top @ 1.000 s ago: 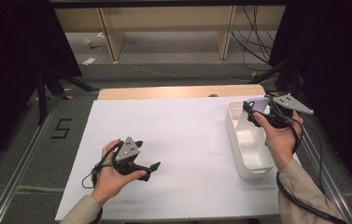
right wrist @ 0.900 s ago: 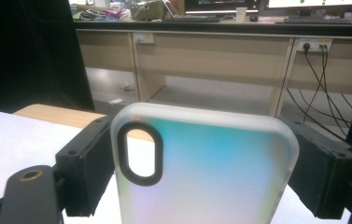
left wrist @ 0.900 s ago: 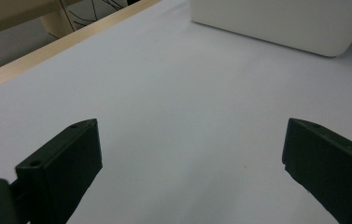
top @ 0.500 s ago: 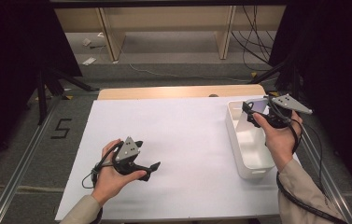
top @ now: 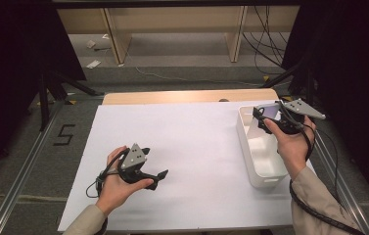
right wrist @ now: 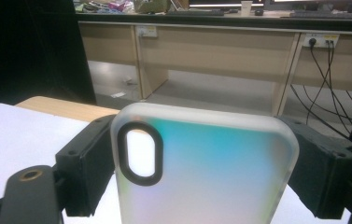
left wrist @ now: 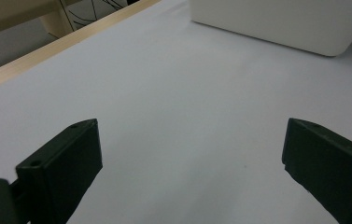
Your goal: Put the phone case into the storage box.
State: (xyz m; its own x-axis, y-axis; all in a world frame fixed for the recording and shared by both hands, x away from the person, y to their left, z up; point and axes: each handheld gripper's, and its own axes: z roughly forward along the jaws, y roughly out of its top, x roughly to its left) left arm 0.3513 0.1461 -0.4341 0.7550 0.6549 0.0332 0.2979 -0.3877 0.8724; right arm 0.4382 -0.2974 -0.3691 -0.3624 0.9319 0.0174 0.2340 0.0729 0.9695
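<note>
A frosted phone case with a blue-to-pink sheen and an oval camera cutout stands between the jaws of my right gripper, which are shut on its two sides. In the high view that right gripper holds the case above the far end of a white bin at the table's right. My left gripper rests low over the white tabletop near the front left, pointing right. Its jaws stand wide open with nothing between them.
The white bin lies ahead of the left gripper. A wooden table edge runs along the back. Beyond it are desk legs, cables on the floor and dark curtains at both sides.
</note>
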